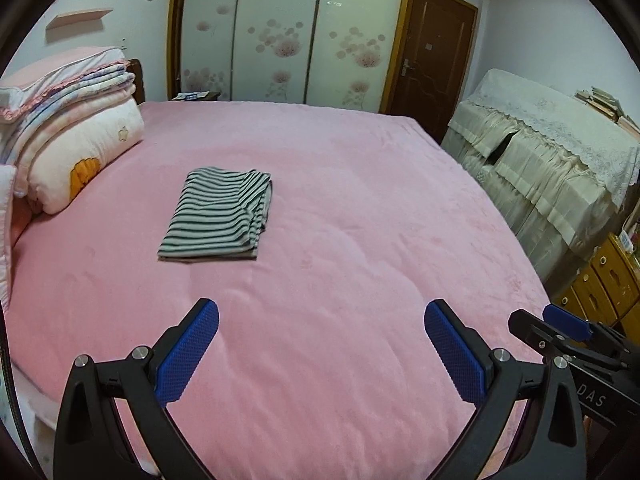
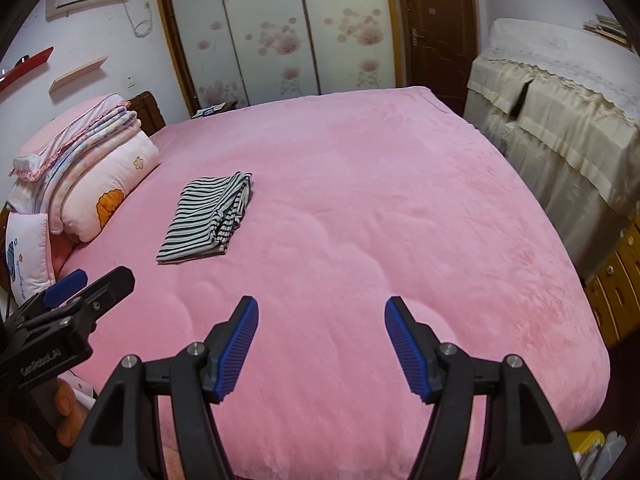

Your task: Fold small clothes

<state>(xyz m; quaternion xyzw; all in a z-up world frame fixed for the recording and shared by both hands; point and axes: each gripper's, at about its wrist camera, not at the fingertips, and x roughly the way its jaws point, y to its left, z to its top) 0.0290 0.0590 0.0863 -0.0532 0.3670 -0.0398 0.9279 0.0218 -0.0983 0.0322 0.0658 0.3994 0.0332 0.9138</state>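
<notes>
Far left, stacked quilts (image 1: pixel 76 136) are sitting at the bed's head. A folded striped garment (image 1: pixel 218 216) is lying flat on the pink bedspread (image 1: pixel 360 208), left of centre. Nearer, the left gripper (image 1: pixel 322 312) and right gripper (image 2: pixel 322 308) are both hovering with jaws apart, gripping nothing

left gripper (image 1: pixel 322 312) — black arms, blue knobbed pads, silver screws | right gripper (image 2: pixel 321 306) — same, ribbed pads

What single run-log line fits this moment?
left claw: open, empty | right claw: open, empty | striped garment: folded, on pink bed | contact: none
</notes>
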